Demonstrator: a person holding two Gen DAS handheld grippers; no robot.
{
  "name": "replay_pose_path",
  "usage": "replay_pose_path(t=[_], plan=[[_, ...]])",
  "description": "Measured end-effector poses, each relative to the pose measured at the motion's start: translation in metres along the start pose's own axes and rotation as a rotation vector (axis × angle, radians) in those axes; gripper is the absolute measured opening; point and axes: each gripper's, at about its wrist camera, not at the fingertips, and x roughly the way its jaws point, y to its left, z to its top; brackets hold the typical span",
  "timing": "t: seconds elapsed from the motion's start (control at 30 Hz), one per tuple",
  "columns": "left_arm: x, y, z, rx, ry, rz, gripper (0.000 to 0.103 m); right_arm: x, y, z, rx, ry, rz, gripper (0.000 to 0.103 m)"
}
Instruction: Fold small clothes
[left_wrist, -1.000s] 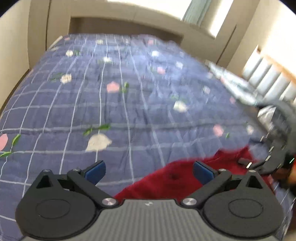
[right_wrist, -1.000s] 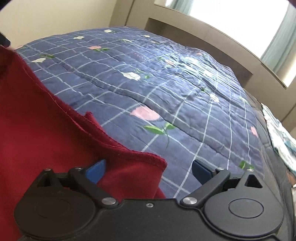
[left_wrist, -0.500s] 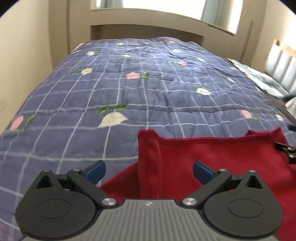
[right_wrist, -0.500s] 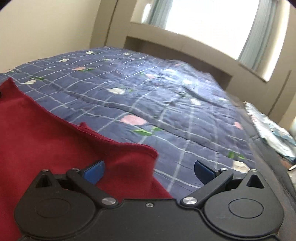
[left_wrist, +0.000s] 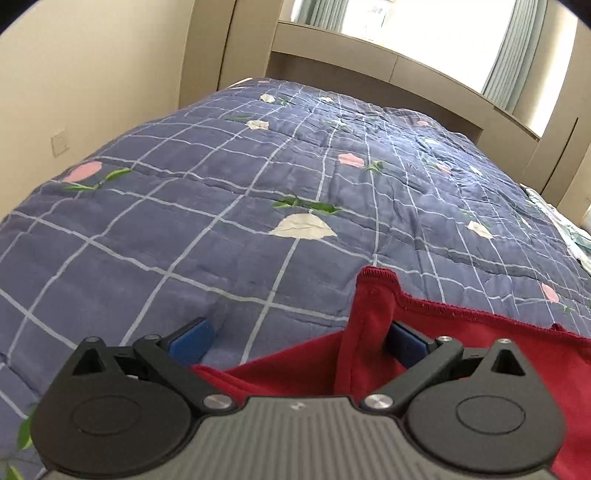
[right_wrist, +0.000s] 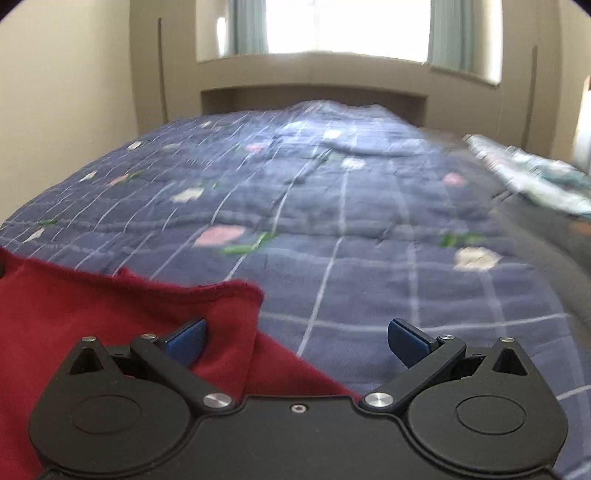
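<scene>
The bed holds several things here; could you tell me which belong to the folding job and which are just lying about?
Job:
red garment
left gripper, open
right gripper, open

Lying about:
blue floral quilt
pale patterned cloth at the bed's right edge
wall socket

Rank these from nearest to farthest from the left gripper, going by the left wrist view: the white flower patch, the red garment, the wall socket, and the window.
1. red garment, between the fingers
2. white flower patch, ahead, mid-quilt
3. wall socket, far left wall
4. window, beyond the bed

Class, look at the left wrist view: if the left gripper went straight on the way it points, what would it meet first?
Most likely the red cloth, whose folded corner stands between the open fingers of the left gripper; beyond lies the quilt.
</scene>
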Motion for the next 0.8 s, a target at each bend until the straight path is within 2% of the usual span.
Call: replay_pose_path(t=[0.07,0.13,0.2,0.3,0.37,0.53,0.73,0.8], plan=[[-0.013,0.002,0.002,-0.021,-0.016,-0.003,0.103,-0.026,0.013,0.002,-0.052,-0.077,-0.041,0.102],[-0.028,0.004,0.002,-0.049,-0.047,-0.031,0.103,-0.048,0.025,0.003,-0.110,-0.104,-0.017,0.102],[-0.045,0.010,0.000,-0.068,-0.071,-0.068,0.103,-0.069,0.039,0.000,-0.146,-0.105,0.016,0.102],[-0.067,0.020,-0.008,-0.106,-0.081,-0.020,0.103,-0.092,0.061,-0.013,-0.172,-0.081,0.041,0.102],[-0.086,0.029,-0.021,-0.132,-0.093,0.002,0.103,-0.103,0.077,-0.024,-0.170,-0.060,0.055,0.102],[-0.124,0.049,-0.062,-0.170,-0.130,0.015,0.103,-0.132,0.117,-0.053,-0.120,-0.080,0.115,0.102],[-0.128,0.073,-0.097,-0.250,-0.089,-0.023,0.103,-0.137,0.159,-0.071,-0.081,-0.081,0.121,0.102],[-0.133,0.076,-0.108,-0.232,-0.136,-0.042,0.103,-0.133,0.170,-0.079,-0.097,-0.069,0.104,0.102]])
